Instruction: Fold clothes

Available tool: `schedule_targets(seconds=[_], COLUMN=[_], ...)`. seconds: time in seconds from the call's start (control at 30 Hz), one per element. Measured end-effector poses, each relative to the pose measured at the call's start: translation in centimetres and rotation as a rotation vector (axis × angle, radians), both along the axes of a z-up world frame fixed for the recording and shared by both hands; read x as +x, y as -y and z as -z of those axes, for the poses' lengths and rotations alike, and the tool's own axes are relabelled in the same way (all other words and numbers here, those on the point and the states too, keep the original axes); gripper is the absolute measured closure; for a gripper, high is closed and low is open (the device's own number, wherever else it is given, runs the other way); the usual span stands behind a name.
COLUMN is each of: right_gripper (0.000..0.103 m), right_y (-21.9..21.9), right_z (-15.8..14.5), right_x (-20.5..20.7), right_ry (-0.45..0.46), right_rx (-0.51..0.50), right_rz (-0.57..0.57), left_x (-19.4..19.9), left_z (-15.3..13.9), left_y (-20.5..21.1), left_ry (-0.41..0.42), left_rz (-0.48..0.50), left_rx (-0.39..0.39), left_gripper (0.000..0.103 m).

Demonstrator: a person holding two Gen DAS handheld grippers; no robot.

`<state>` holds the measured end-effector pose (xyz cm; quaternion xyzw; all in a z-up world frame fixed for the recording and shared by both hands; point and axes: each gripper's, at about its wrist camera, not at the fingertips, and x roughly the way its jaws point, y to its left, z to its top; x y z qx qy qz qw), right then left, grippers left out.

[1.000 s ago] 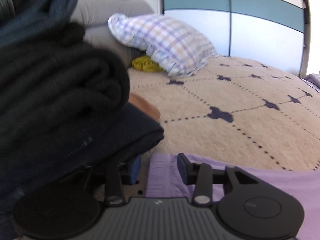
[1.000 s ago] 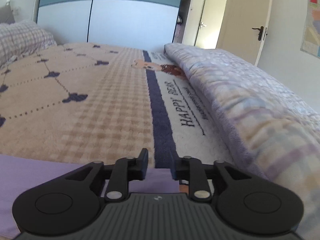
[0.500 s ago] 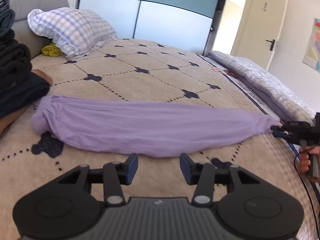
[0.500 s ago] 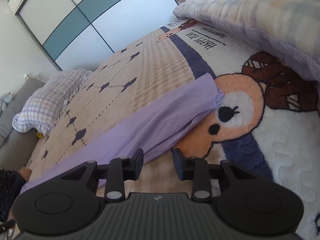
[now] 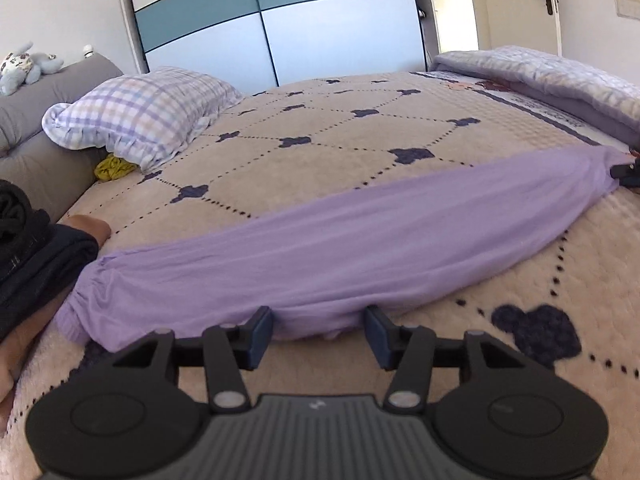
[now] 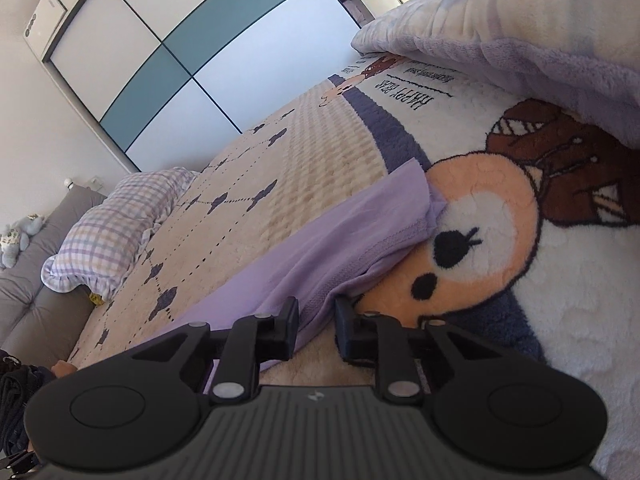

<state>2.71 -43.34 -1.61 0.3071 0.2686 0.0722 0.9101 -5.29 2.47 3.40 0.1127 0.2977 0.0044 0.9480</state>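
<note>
A long lilac garment lies stretched across the beige bedspread, folded lengthwise into a narrow band. My left gripper is open, its fingers straddling the garment's near edge around the middle. My right gripper is open at the garment's right end, with the near corner of the cloth lying between its fingers. The right gripper also shows at the far right of the left wrist view.
A stack of dark folded clothes sits at the left by the grey headboard. A checked pillow and a yellow cloth lie at the bed's head. A folded lilac duvet lies along the right side.
Both grippers let go of the garment's ends and pulled back. The left one moved to the garment's middle edge. The right one came back down to the right corner.
</note>
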Motion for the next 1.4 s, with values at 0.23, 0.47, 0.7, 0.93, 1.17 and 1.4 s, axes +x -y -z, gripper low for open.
schedule_targets(seconds=[0.23, 0.47, 0.7, 0.93, 1.17, 1.4], right_gripper=[0.081, 0.081, 0.081, 0.081, 0.080, 0.080], right_y=[0.0, 0.2, 0.2, 0.4, 0.6, 0.6], right_z=[0.0, 0.2, 0.2, 0.4, 0.4, 0.5], right_x=[-0.3, -0.6, -0.8, -1.1, -1.2, -1.3], right_ry=[0.010, 0.018, 0.030, 0.037, 0.041, 0.045], right_rx=[-0.004, 0.017, 0.020, 0.045, 0.059, 0.067], right_rz=[-0.004, -0.004, -0.004, -0.005, -0.006, -0.007], left_x=[1.1, -3.8, -0.3, 1.3, 2.5, 2.5], left_z=[-1.3, -0.8, 1.3, -0.2, -0.3, -0.7], left_y=[-0.1, -0.3, 1.2, 1.5, 0.5, -0.9], left_ry=[0.005, -0.083, -0.088, -0.032, -0.036, -0.017], left_rz=[-0.053, 0.053, 0.053, 0.030, -0.021, -0.080], left_rx=[-0.027, -0.094, -0.017, 0.049, 0.001, -0.011], left_gripper=[0.052, 0.053, 0.052, 0.054, 0.056, 0.056])
